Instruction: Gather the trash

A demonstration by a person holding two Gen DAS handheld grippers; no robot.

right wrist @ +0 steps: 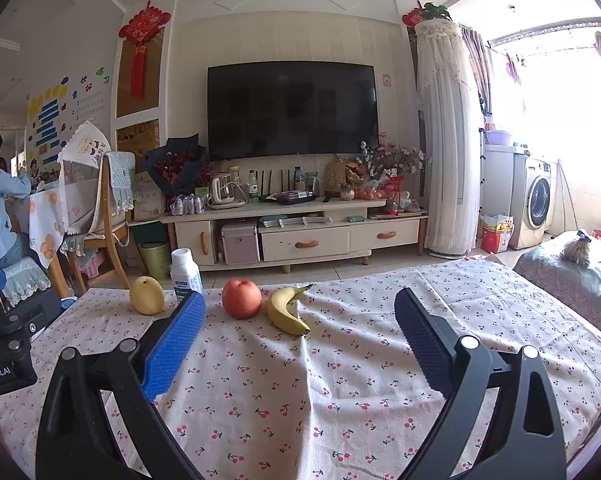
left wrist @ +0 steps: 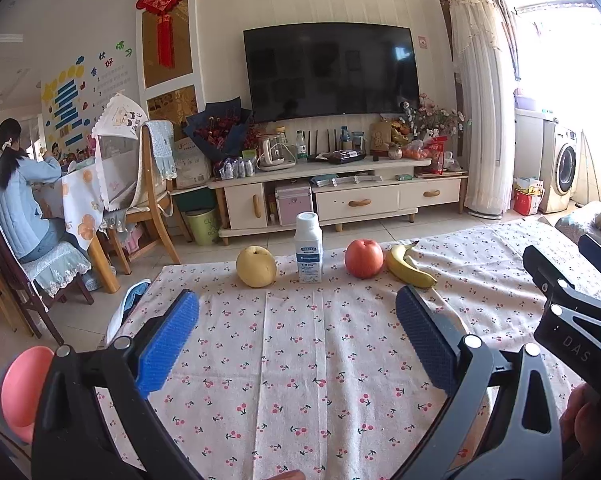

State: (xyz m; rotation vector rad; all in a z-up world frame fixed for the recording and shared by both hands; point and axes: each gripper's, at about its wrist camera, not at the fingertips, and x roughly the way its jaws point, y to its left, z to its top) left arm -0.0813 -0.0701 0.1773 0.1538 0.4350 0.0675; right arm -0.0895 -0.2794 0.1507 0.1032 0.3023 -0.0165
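Cherry-print cloth covers the counter; at frame centre a white bottle stands upright, cap up, between pear and apple. Left claw and right claw both spread, empty.

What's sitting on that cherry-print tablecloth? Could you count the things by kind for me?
Pears: 1, the yellow pear
Bottles: 1, the white bottle
Apples: 1, the red apple
Bananas: 1, the banana
Total: 4, all in a row at the far edge of the tablecloth.
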